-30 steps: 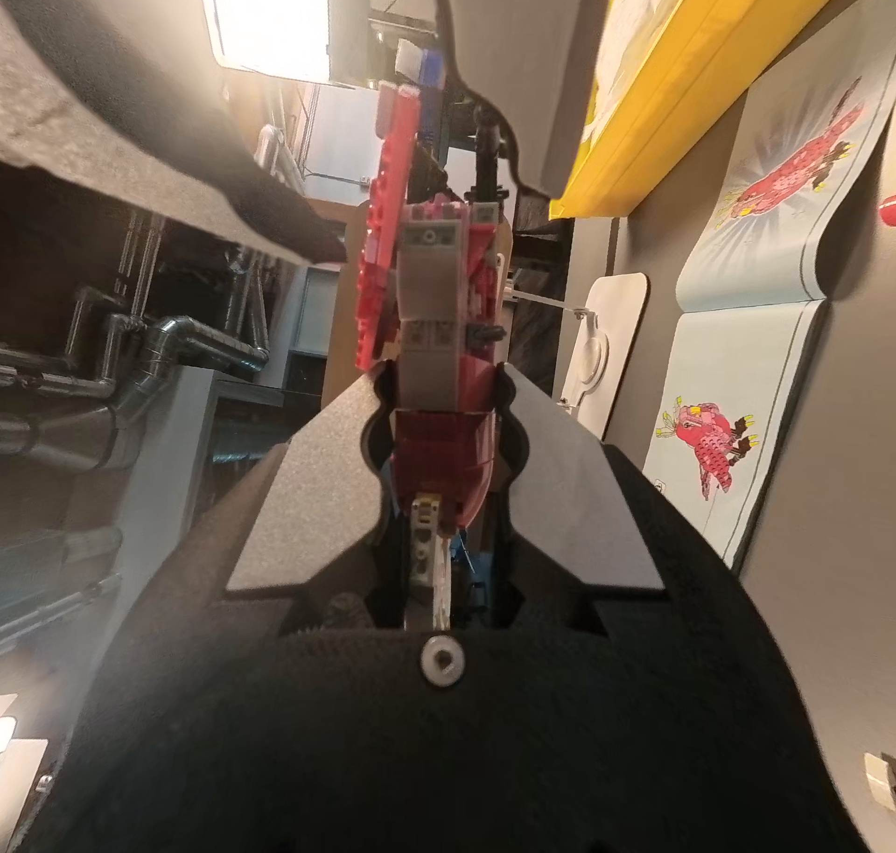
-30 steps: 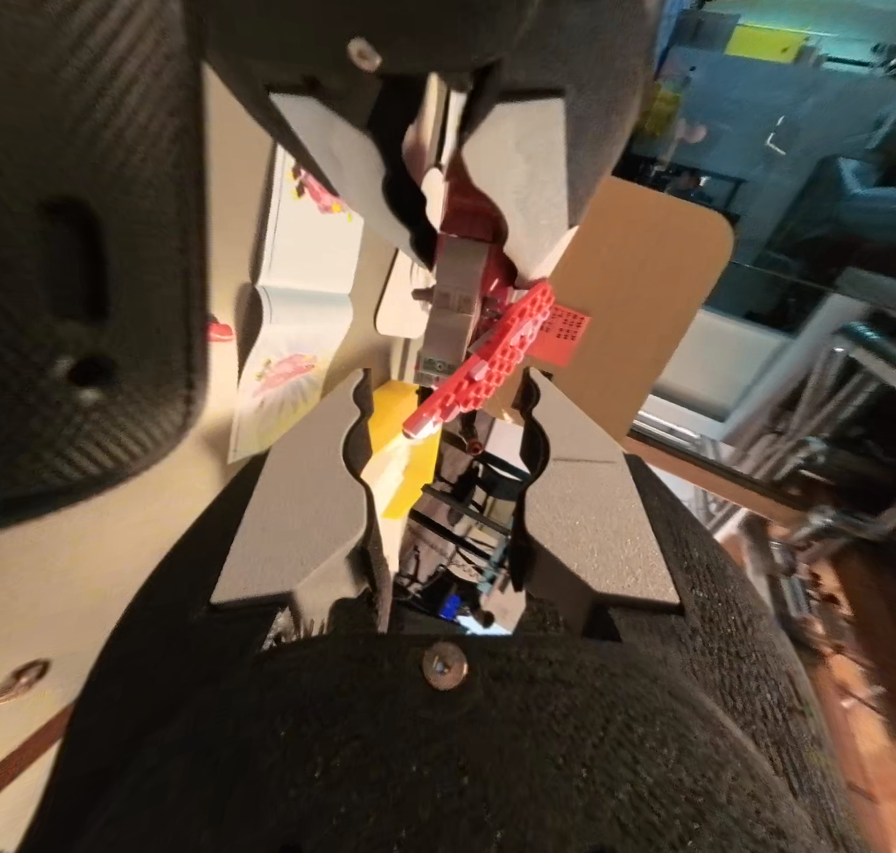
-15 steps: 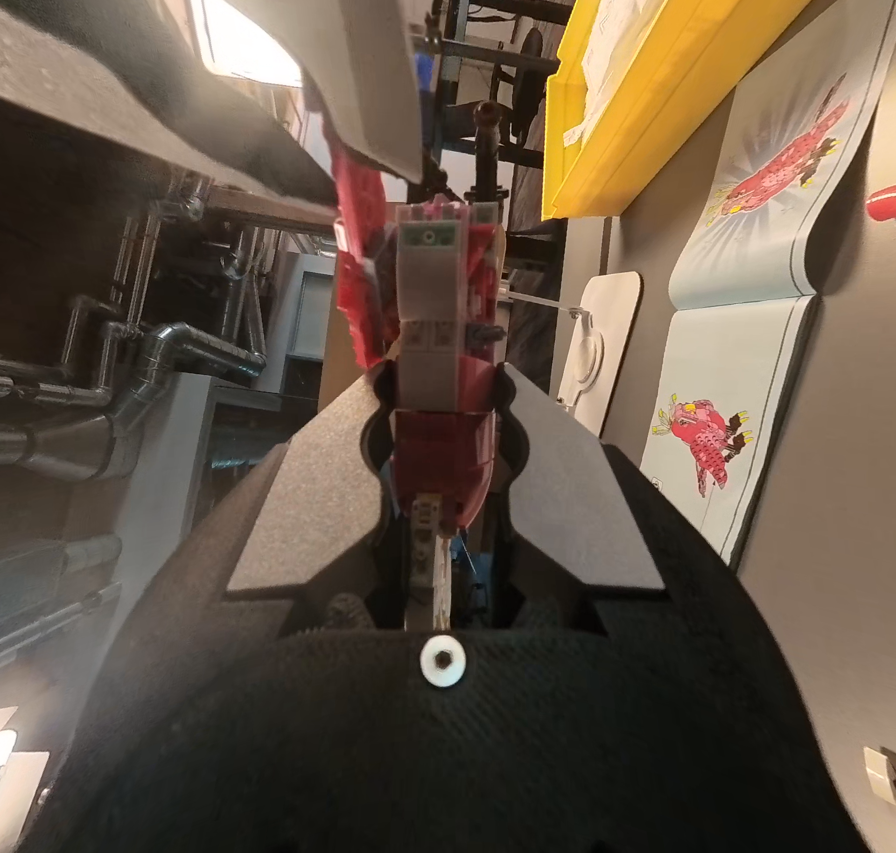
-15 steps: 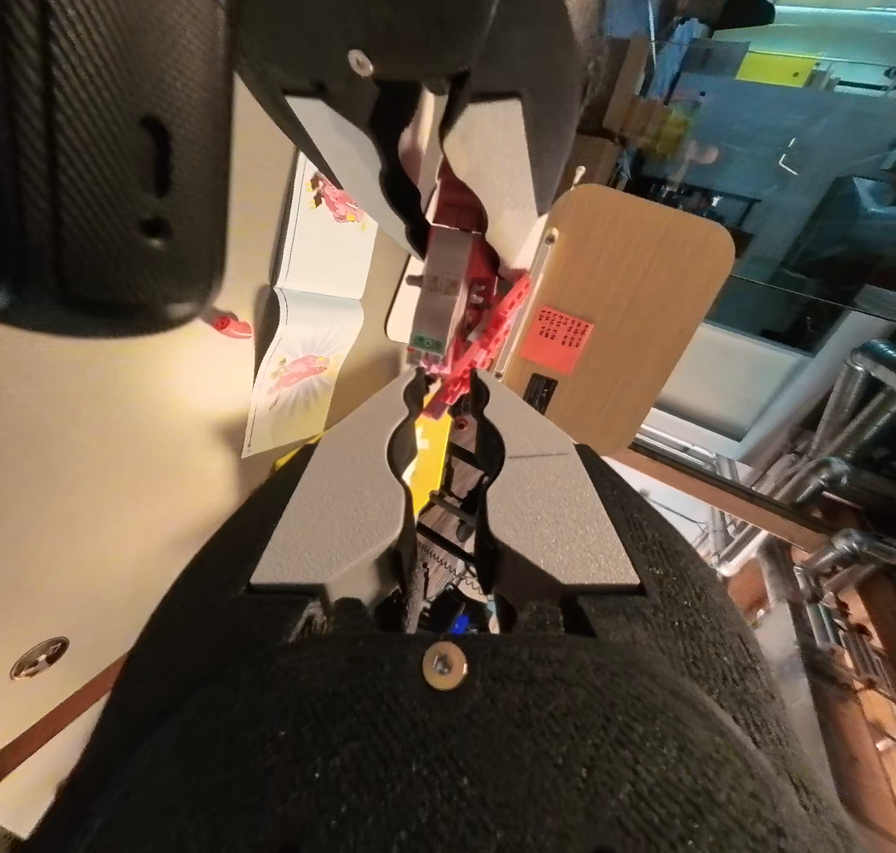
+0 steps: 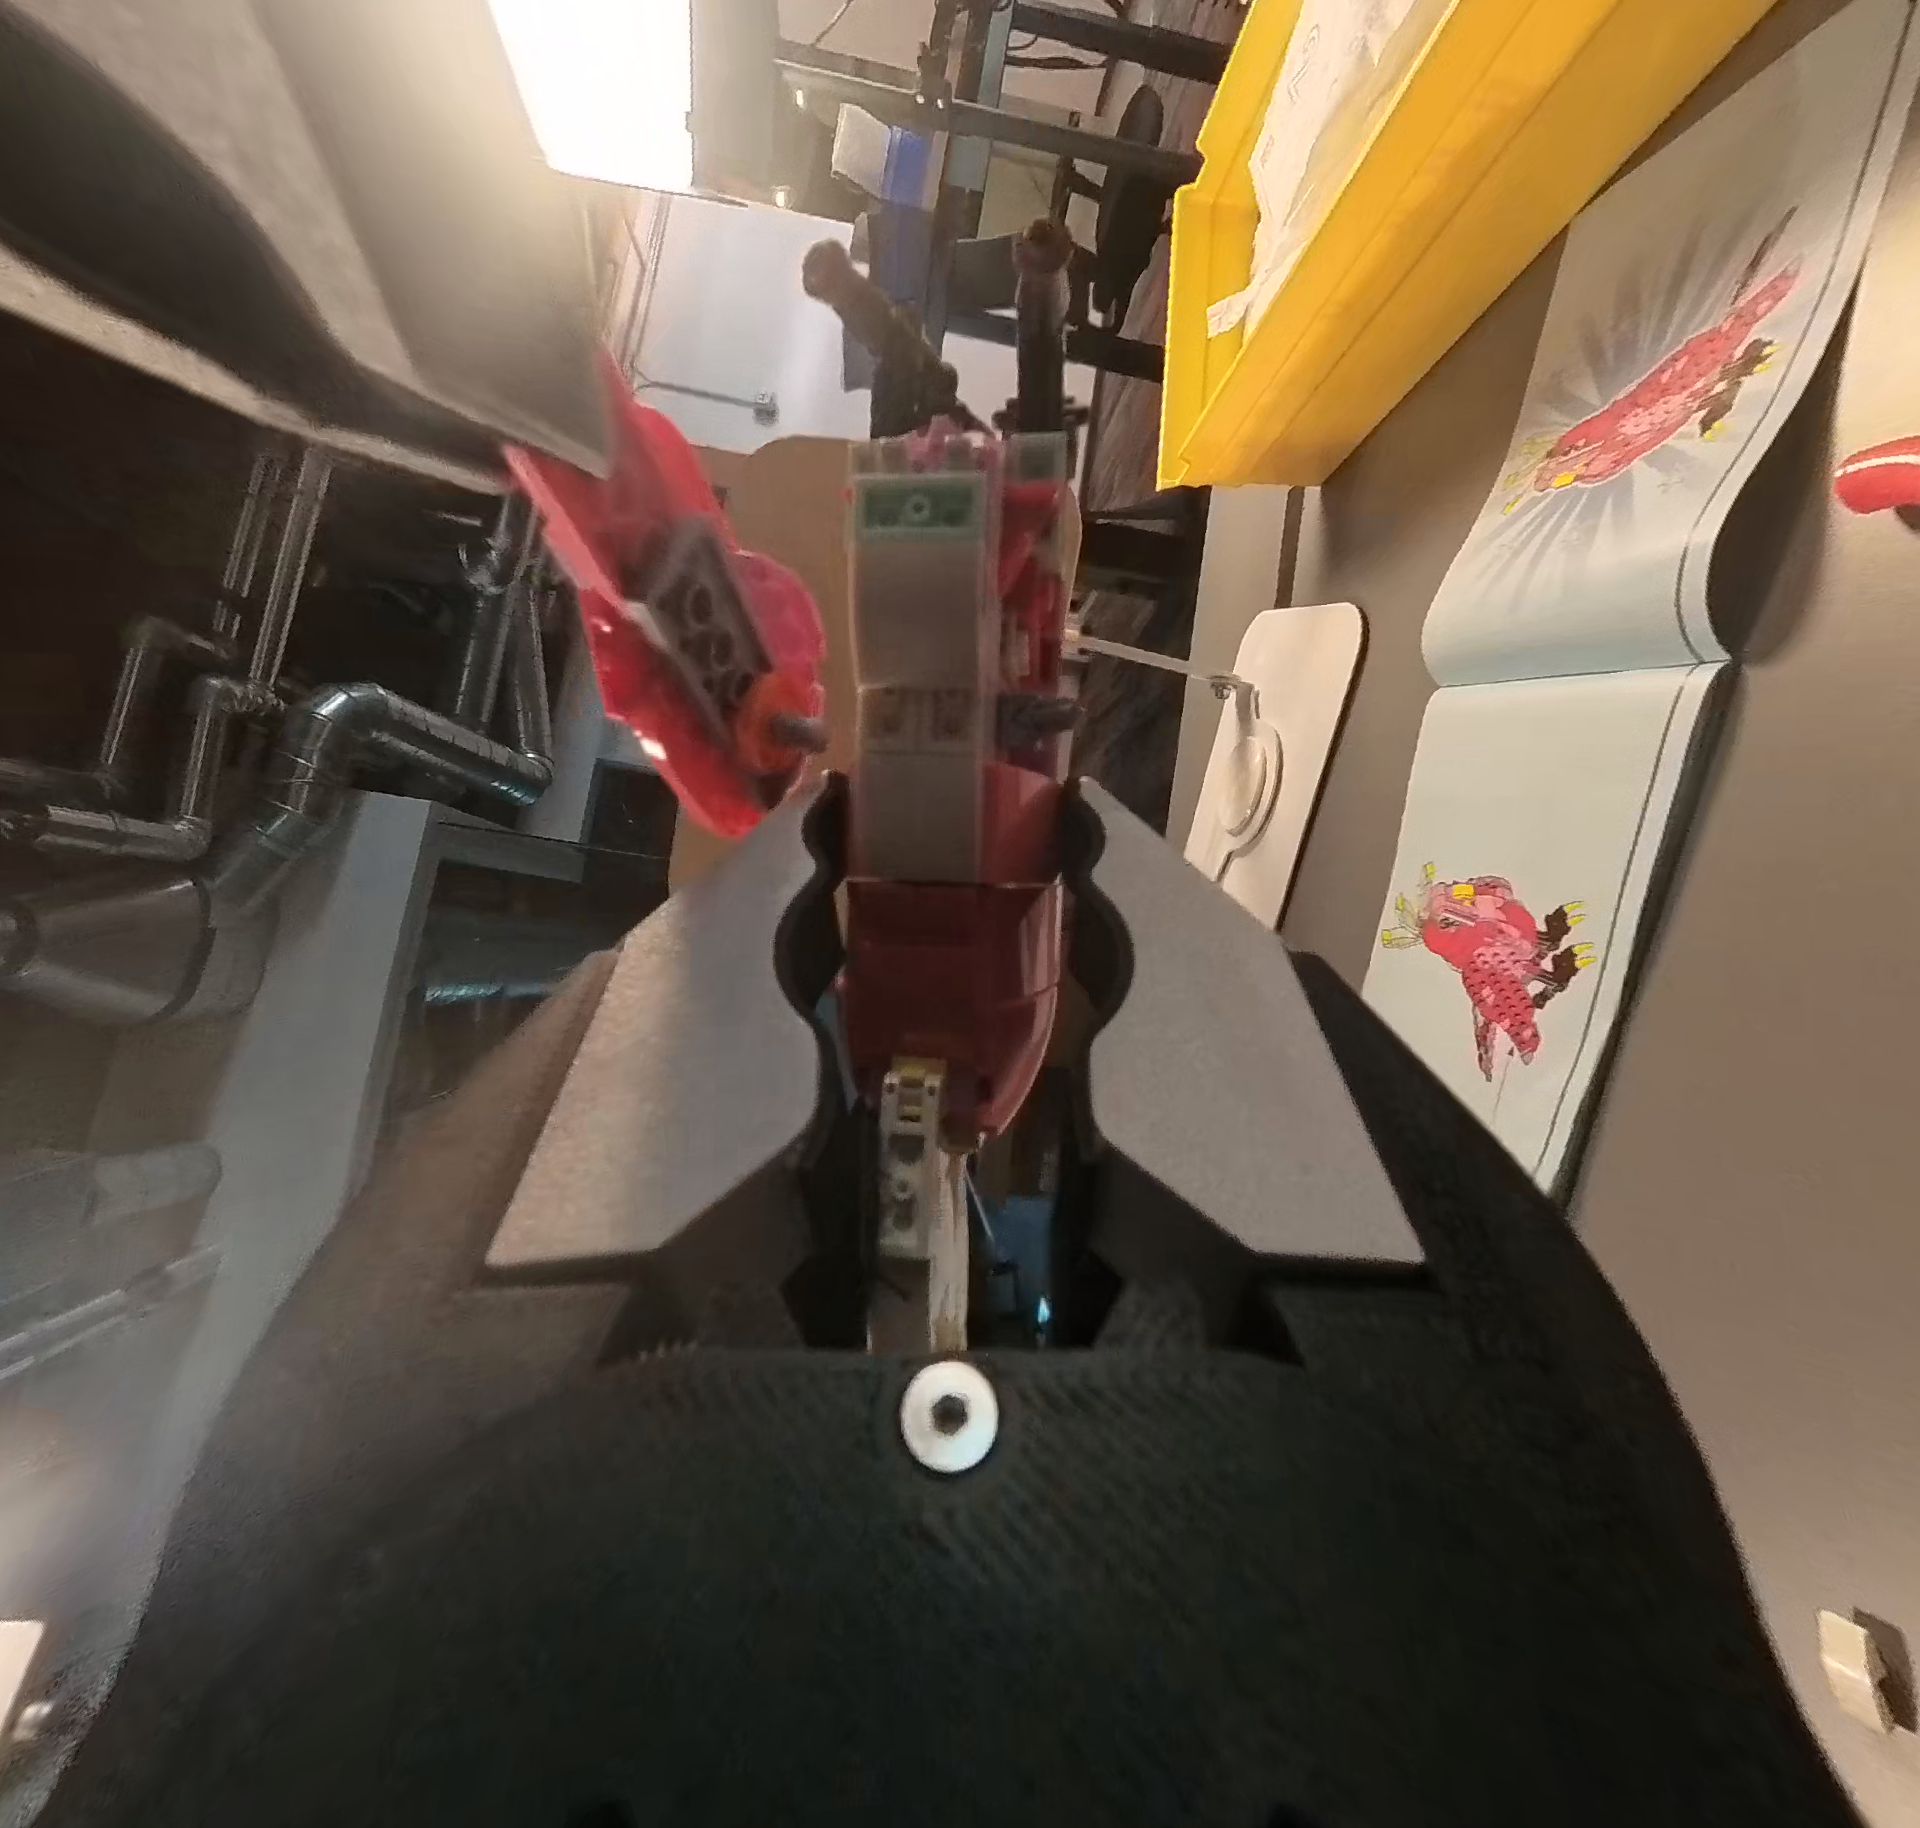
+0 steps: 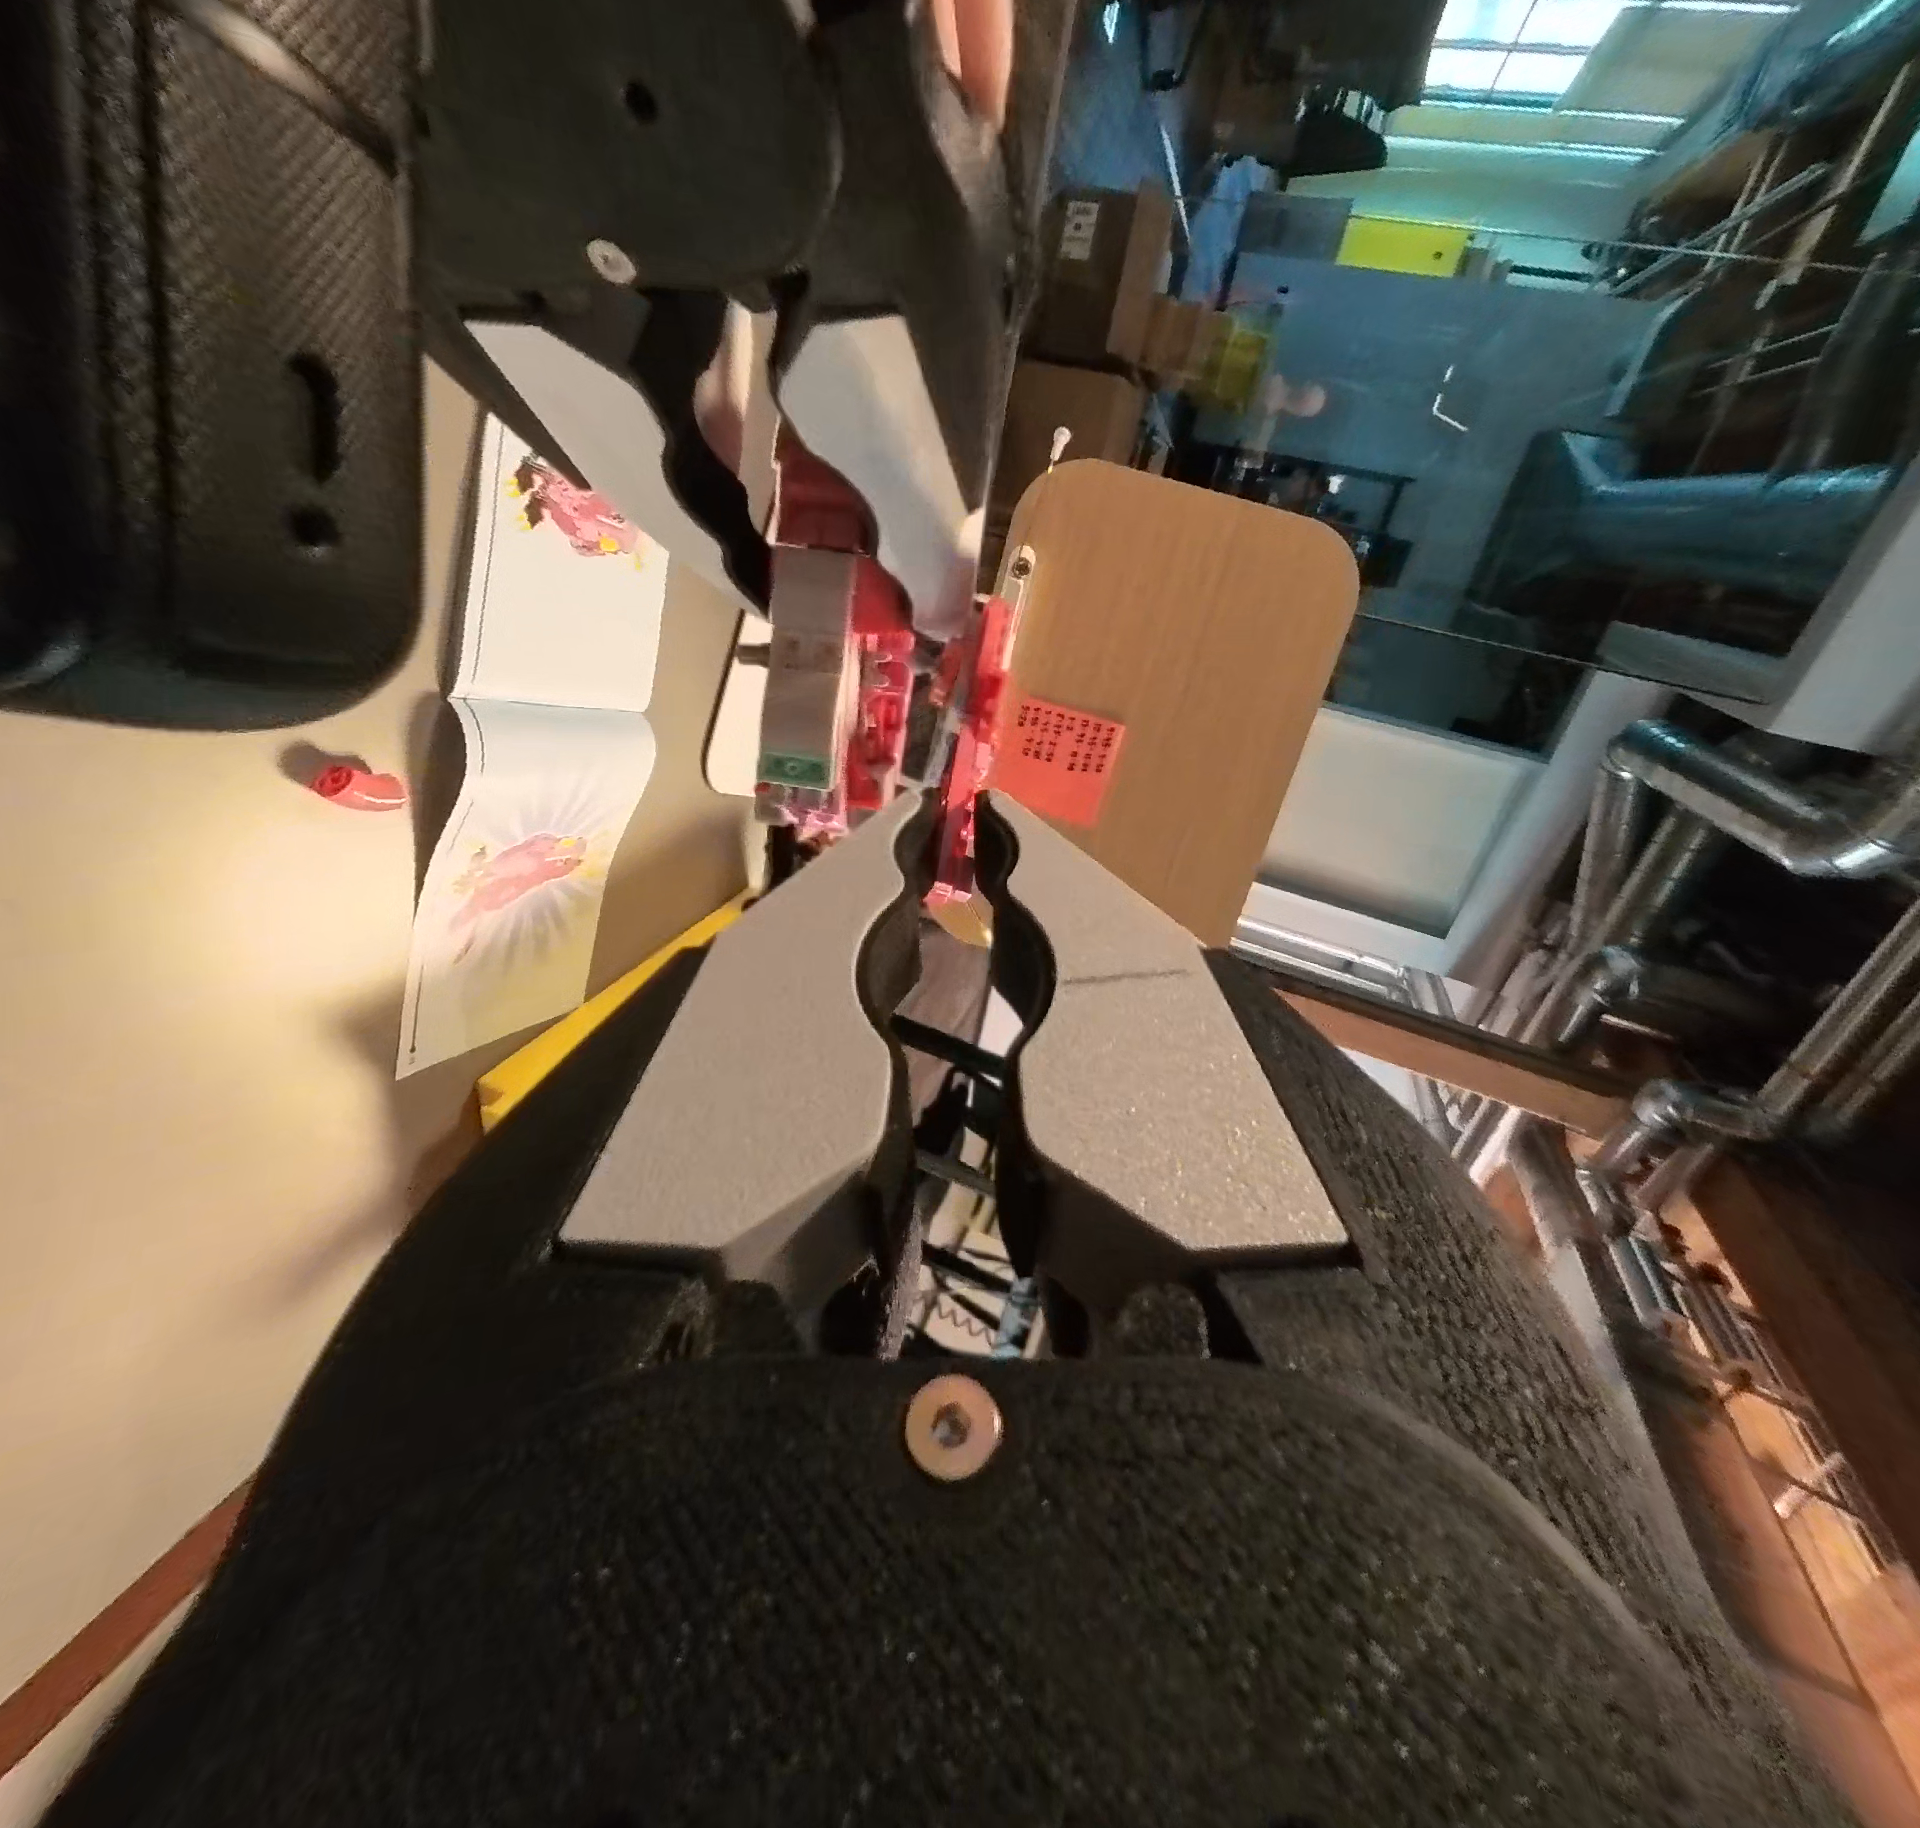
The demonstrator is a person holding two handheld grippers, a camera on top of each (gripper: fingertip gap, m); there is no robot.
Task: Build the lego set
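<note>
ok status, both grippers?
Left gripper clamped on grey and dark red brick model. Right gripper shut on thin red brick wing beside the model. Nothing between them.

On the beige desk, bare surface lies open beside the open picture booklet, broken only by a small red curved brick. The yellow plastic bin and the upright wooden board close off the far side.
</note>
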